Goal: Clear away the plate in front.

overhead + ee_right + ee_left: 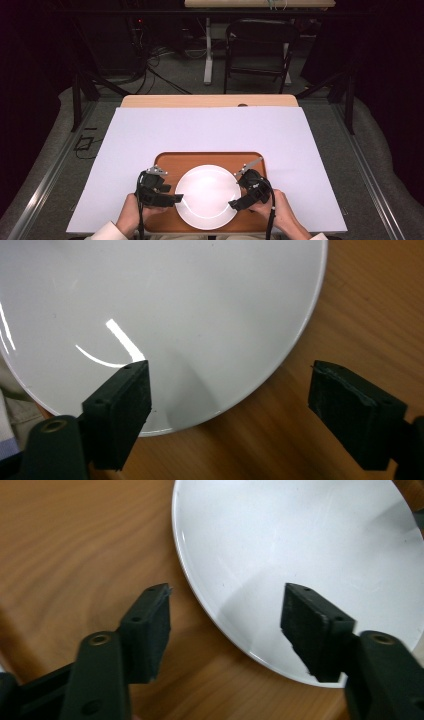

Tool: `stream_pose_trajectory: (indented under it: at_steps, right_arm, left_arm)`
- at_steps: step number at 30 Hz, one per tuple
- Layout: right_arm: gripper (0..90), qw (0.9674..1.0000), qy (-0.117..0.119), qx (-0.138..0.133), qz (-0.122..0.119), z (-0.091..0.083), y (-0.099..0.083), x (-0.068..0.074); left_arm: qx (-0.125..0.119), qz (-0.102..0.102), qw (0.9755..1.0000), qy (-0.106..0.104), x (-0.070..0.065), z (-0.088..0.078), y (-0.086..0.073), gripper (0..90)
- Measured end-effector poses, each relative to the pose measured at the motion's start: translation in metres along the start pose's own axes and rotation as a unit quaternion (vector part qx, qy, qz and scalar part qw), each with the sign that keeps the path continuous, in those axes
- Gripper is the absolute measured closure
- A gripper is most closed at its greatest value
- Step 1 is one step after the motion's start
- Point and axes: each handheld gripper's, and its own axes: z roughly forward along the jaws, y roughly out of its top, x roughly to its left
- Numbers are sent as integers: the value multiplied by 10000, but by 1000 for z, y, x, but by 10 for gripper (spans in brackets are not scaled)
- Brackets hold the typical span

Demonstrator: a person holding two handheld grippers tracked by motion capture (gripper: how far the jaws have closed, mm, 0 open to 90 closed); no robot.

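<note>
High view: left tool [176,199] and right tool [233,204], both spread wide and empty, straddle the white plate [206,196] rim.

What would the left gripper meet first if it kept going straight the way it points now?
Probably the rim of the white plate: the open left gripper straddles its edge, one jaw over the plate, the other over the wooden tray. Its height above them is unclear.
</note>
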Motion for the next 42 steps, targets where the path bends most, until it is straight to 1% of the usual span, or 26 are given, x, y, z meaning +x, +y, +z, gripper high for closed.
stream_pose_trajectory:
  at_steps: [1, 2, 3, 4, 5, 6, 7, 9, 14, 15, 16, 19, 21, 22, 23, 25, 26, 27, 29, 30, 32, 33, 35, 37, 40, 42]
  right_arm:
    - [152, 10000, 0, 0, 0, 0, 0, 0]
    - [146, 9999, -40, -116, 0, -5, 0, -1]
    - [147, 9997, -44, -225, -37, -8, -1, -2]
    - [147, 9997, -44, -225, -37, -8, -1, -2]
    - [148, 9991, -166, -354, -144, -14, -1, -3]
    - [148, 9991, -166, -354, -144, -14, -1, -3]
    - [146, 9988, -216, -383, -190, -15, -1, -3]
    - [139, 9980, -301, -489, -263, -20, -2, -5]
    - [80, 9954, -411, -783, -379, -30, -3, -10]
    - [72, 9951, -401, -814, -388, -33, -4, -10]
    - [63, 9945, -415, -871, -406, -35, -4, -11]
    - [16, 9916, -491, -1077, -516, -49, -6, -14]
    - [10, 9910, -510, -1119, -528, -52, -6, -14]
    - [0, 9891, -562, -1238, -558, -59, -8, -16]
    - [0, 9891, -562, -1238, -558, -59, -8, -16]
    - [0, 9872, -605, -1390, -498, -70, -15, -20]
    - [0, 9872, -605, -1390, -498, -70, -15, -20]
    - [0, 9868, -614, -1419, -478, -72, -17, -21]
    - [0, 9860, -698, -1460, -414, -77, -23, -25]
    - [0, 9840, -753, -1574, -365, -82, -31, -29]
    - [0, 9834, -770, -1605, -349, -84, -34, -31]
    - [0, 9816, -812, -1708, -265, -88, -44, -36]
    - [0, 9813, -833, -1720, -230, -90, -47, -37]
    - [0, 9794, -956, -1775, -107, -93, -61, -43]
    - [0, 9787, -988, -1797, -81, -95, -69, -43]
    - [0, 9783, -1054, -1785, -58, -96, -78, -43]
  left_arm:
    - [-25, 71, 10000, 51, 0, -1, 1, 353]
    - [-100, 318, 9994, 134, -2, -4, 2, 282]
    - [-100, 318, 9994, 134, -2, -4, 2, 267]
    - [-128, 426, 9988, 183, -2, -6, 3, 267]
    - [-195, 560, 9978, 306, -2, -8, 4, 208]
    - [-195, 560, 9978, 306, -2, -8, 4, 204]
    - [-192, 640, 9971, 370, -2, -9, 4, 204]
    - [-244, 728, 9960, 456, 2, -12, 5, 159]
    - [-604, 755, 9940, 503, 11, -25, 8, 98]
    - [-693, 780, 9932, 520, 12, -29, 9, 83]
    - [-821, 786, 9924, 467, 14, -33, 9, 72]
    - [-1087, 726, 9906, 414, 17, -45, 8, 39]
    - [-1223, 747, 9885, 480, 19, -53, 6, 35]
    - [-1273, 750, 9878, 492, 19, -55, 5, 28]
    - [-1290, 774, 9873, 515, 20, -58, 4, 28]
    - [-1387, 846, 9849, 604, 22, -64, -1, 17]
    - [-1387, 846, 9849, 604, 22, -64, -1, 17]
    - [-1405, 883, 9838, 677, 24, -66, -4, 17]
    - [-1458, 887, 9832, 651, 27, -68, -8, 16]
    - [-1527, 895, 9817, 706, 30, -70, -12, 14]
    - [-1559, 913, 9811, 697, 31, -70, -14, 8]
    - [-1626, 912, 9798, 720, 33, -71, -18, 9]
    - [-1613, 935, 9796, 754, 35, -72, -20, 7]
    - [-1654, 899, 9791, 767, 39, -75, -24, 6]
    - [-1678, 864, 9785, 832, 43, -77, -27, 7]
    - [-1747, 718, 9788, 791, 49, -79, -29, 7]
